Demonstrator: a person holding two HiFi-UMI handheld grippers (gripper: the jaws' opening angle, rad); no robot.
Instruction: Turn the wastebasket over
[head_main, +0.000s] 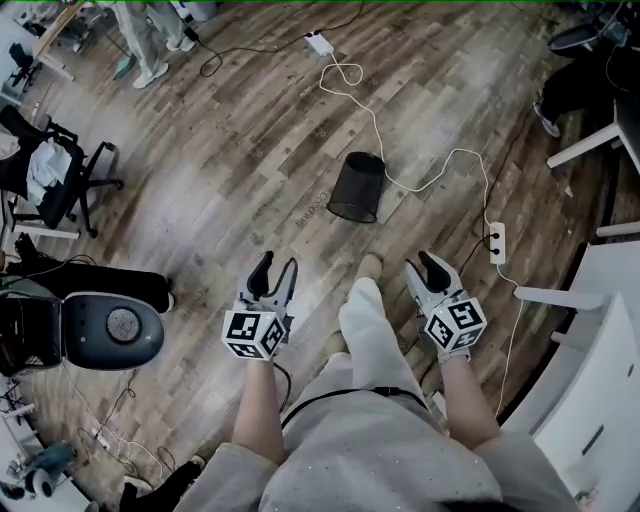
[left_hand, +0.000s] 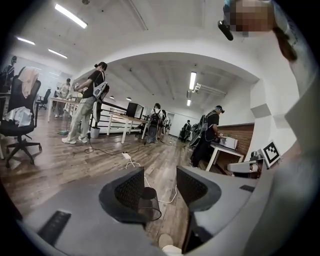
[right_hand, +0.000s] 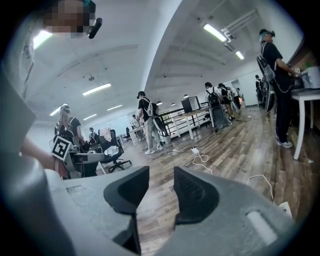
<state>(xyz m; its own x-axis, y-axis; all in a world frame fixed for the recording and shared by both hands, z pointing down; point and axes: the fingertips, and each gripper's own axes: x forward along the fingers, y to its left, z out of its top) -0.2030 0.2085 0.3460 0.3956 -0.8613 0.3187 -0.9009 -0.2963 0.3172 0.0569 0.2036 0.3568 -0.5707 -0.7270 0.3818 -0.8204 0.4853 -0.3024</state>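
**A:** Between the fingers (left_hand: 129, 192) of the left gripper (head_main: 276, 274), what was there?

**B:** Nothing was gripped. They stood spread, and through the gap, well beyond the tips, the black wire-mesh wastebasket (left_hand: 146, 204) showed, partly behind one finger.

**A:** And the right gripper (head_main: 427, 272)?

**B:** Its fingers (right_hand: 192, 192) were parted too, and empty. Its own view looked past the wastebasket and did not show it.

**A:** So where did the wastebasket sit?

**B:** It sat on the grey-brown wooden plank floor (head_main: 250, 150), ahead of both grippers and roughly midway between their lines. It was well apart from either of them.

**A:** Which way did its long axis run?

**B:** Upright. The narrow closed end looked to be on top and the wide rim down on the floor, though that was a reading of the mesh and not a certainty.

**A:** Was anything close to it?

**B:** A thin white cable (head_main: 420, 183) curved just beside the wastebasket on the right gripper's side. I could not tell whether it touched.

**A:** Which hand was nearer?

**B:** Neither was plainly nearer. But the left gripper already pointed straight at the wastebasket, while the right aimed off to one side of it.

**A:** What did the coming move turn on, then?

**B:** As I judged it, both grippers had to travel forward and down to the wastebasket, one to each side of its wall. The right one also had to stay clear of that cable.
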